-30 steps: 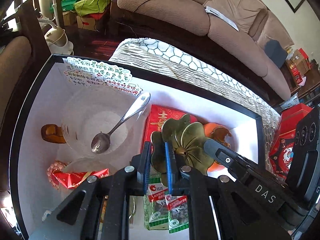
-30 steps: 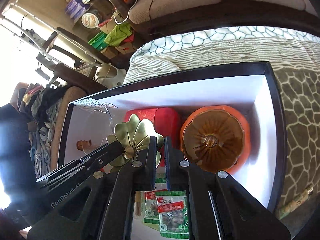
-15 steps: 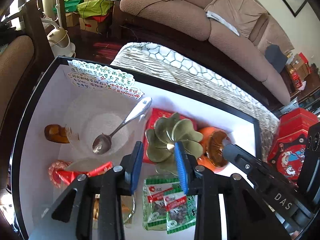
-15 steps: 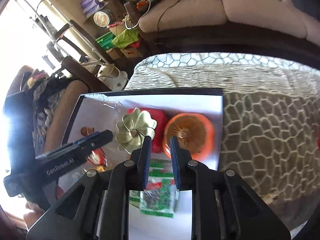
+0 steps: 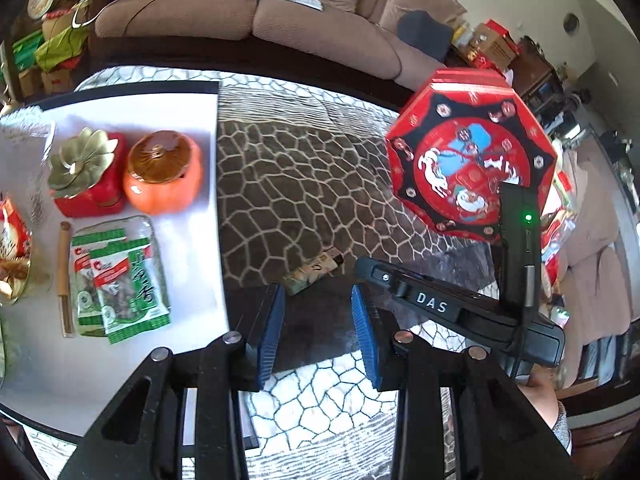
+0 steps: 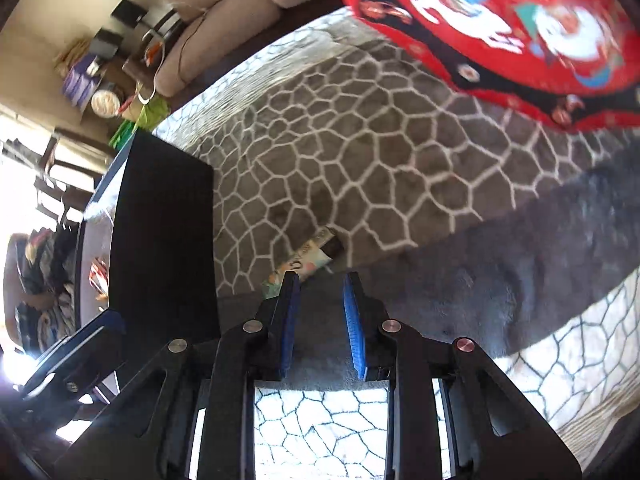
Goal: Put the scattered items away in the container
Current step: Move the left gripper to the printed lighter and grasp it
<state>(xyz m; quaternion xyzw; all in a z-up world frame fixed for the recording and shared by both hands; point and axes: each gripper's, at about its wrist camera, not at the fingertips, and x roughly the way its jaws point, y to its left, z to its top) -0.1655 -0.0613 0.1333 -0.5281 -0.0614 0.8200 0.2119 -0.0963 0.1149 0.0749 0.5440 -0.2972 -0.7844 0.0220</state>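
Low in the frame, the left gripper (image 5: 318,330) and right gripper (image 6: 322,322) hang over the patterned rug (image 5: 304,184), both empty, jaws parted; the right's are opening. A small printed tube (image 5: 314,271) lies on the rug just ahead of the fingertips, right of the white-lined container (image 5: 188,264). It looks light, soft-walled and likely slippery; a grip across its middle seems safest.

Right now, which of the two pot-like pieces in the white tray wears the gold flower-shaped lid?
The red pot, left of the round orange pumpkin-shaped pot in the left wrist view. The orange one has a ribbed amber lid instead.
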